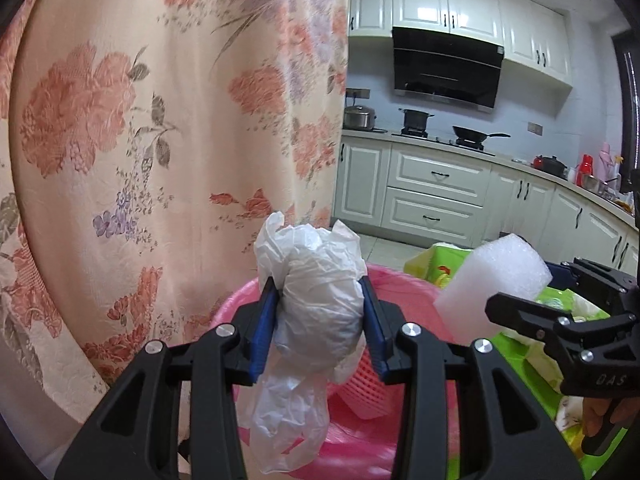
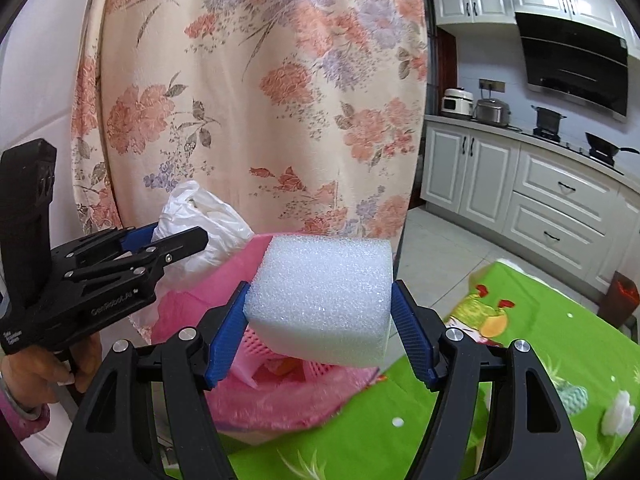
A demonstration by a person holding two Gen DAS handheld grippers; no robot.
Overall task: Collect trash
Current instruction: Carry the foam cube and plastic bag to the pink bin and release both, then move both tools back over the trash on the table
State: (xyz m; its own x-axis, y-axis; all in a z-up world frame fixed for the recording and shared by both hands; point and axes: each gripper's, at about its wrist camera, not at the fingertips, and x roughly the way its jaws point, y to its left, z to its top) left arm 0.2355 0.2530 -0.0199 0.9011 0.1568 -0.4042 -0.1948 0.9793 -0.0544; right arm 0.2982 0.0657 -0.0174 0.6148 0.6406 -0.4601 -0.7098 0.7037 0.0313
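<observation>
left gripper (image 1: 320, 320) jaws clamped on crumpled plastic bag (image 1: 316, 304), right gripper (image 2: 320, 328) jaws clamped on foam block (image 2: 320, 300), both over pink bin (image 1: 384, 380). risk: light foam bounces off rim onto worktop (image 2: 540, 320) w/ early release.

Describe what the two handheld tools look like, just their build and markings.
Both tools, left and right, have matte black angular linkage arms with silver round pivot screws and ribbed blue pads on the fingers. White lettering marks each black body. A pink sleeve cuff shows behind the left one.
</observation>
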